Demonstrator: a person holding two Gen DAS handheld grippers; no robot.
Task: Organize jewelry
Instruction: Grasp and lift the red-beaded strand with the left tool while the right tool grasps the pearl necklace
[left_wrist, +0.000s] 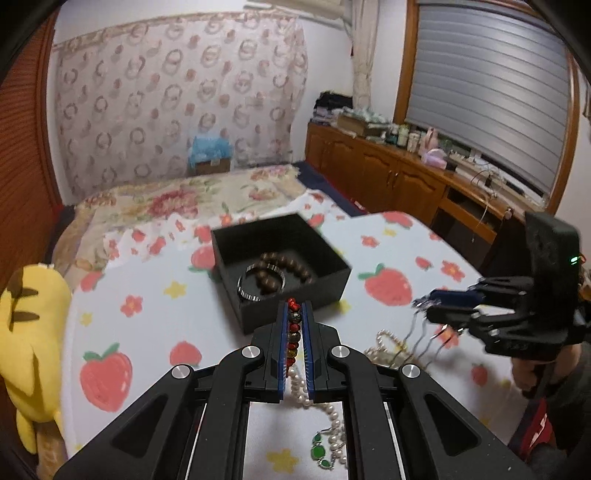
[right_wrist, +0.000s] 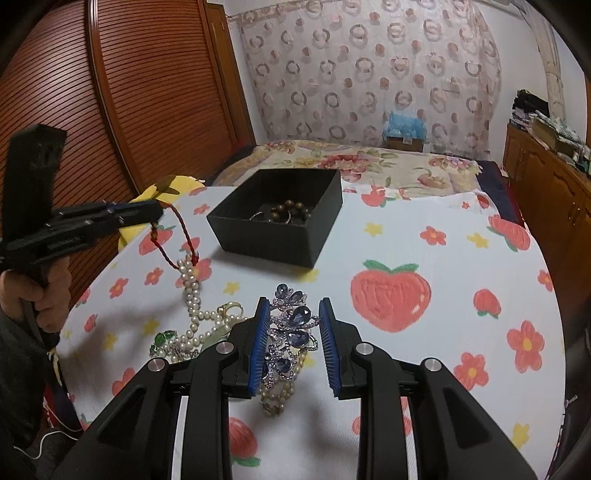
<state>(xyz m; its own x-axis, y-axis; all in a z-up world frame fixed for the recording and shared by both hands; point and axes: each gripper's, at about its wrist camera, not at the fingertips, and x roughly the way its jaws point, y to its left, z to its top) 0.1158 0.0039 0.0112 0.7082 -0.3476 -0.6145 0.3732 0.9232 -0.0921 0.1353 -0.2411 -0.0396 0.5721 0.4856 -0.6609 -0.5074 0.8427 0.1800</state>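
Strawberry-and-flower print covers the table (right_wrist: 406, 236), with a bed and a patterned curtain behind it.

A red bead bracelet (left_wrist: 293, 332) is clamped between the closed jaws of the left gripper (left_wrist: 295, 306). The beads run in a line between the blue pads, and in the right wrist view its red cord (right_wrist: 177, 236) hangs in a loop from the fingertips, lifted clear of the cloth and reaching down to the top of the pearls. The hand (right_wrist: 40, 291) holding that gripper shows at the left edge of that view.

Just below the cord, a pearl necklace (right_wrist: 192, 306) lies in a heap on the table, with a green-stone piece (right_wrist: 162, 338) and a gold ring (right_wrist: 231, 308) tangled in beside it.

The right gripper (right_wrist: 293, 306) is part open, its jaws either side of a purple-stone comb (right_wrist: 291, 332). The comb lies against the left pad and stands apart from the right one. In the left wrist view the comb's wire teeth (left_wrist: 424, 339) hang below that gripper's fingertips, though blur leaves it unclear whether the comb is lifted off the table. A pearl-edged piece (right_wrist: 275, 400) sits beneath the comb.

Farther back, a black box (right_wrist: 277, 225) stands open on the table, holding a brown bead bracelet (left_wrist: 284, 273) and a silver bangle (left_wrist: 255, 291). A yellow plush (left_wrist: 26, 325) sits at the table's left edge.
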